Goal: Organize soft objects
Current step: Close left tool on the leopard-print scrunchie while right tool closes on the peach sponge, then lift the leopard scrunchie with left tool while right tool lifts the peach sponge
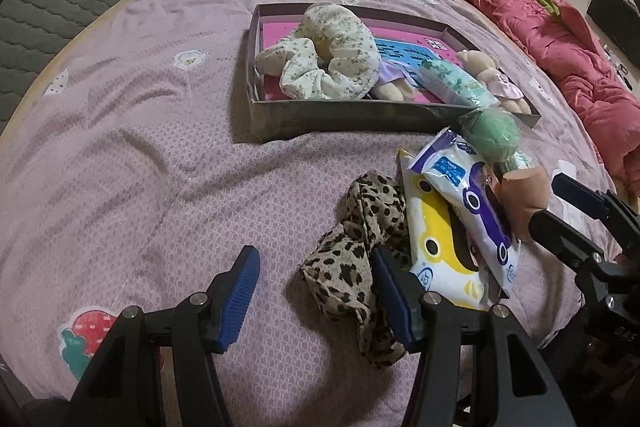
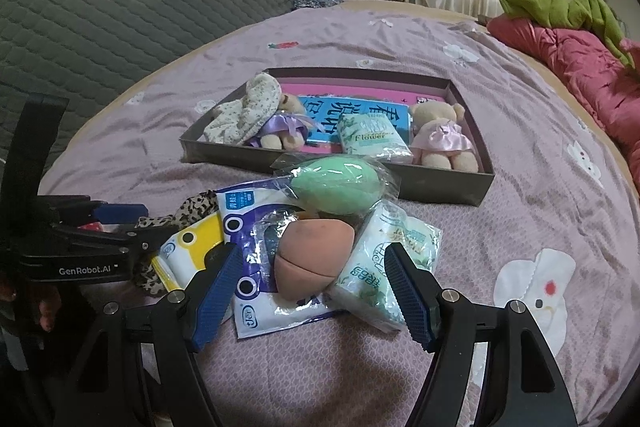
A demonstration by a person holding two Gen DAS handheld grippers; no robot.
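Just right of the left tool [image 1: 316, 297], spread wide and empty, lies the leopard-print scrunchie [image 1: 356, 259], touching its right pad; the right tool [image 2: 312, 291] is released too.

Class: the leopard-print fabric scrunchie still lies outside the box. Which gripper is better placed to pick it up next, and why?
Left. The open left gripper sits right beside the leopard-print fabric scrunchie, one finger at its edge. The open right gripper faces the peach egg-shaped sponge instead.
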